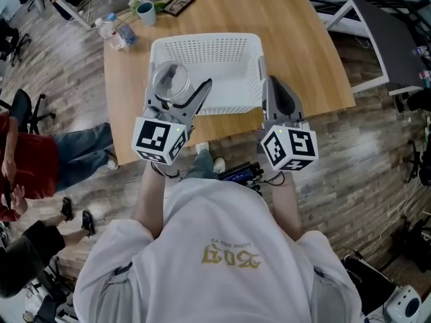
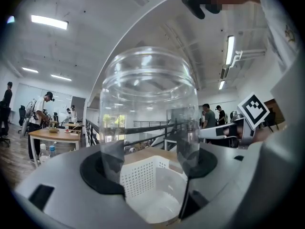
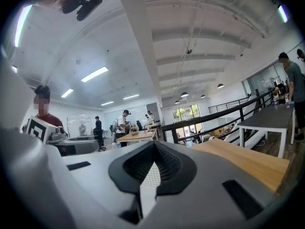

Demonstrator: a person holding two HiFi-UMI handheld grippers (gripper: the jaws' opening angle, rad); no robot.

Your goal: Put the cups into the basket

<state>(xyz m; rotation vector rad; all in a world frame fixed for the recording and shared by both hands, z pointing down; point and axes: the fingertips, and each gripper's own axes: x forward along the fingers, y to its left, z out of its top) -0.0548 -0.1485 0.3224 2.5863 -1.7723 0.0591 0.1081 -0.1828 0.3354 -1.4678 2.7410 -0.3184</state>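
Between the jaws of the left claw (image 1: 180, 93), a clear cup (image 1: 170, 81) is being clamped, basket (image 1: 229, 46) beneath; the right claw (image 1: 273, 86) is hovering closed, empty.

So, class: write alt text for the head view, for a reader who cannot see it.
Seen from above, the left gripper grips a clear cup over the near left corner of a white basket on a wooden table. The right gripper, shut and empty, is by the basket's right side.

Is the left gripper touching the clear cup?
Touching. The left gripper view shows the left gripper closed on the cup, with a jaw pressed against each side.
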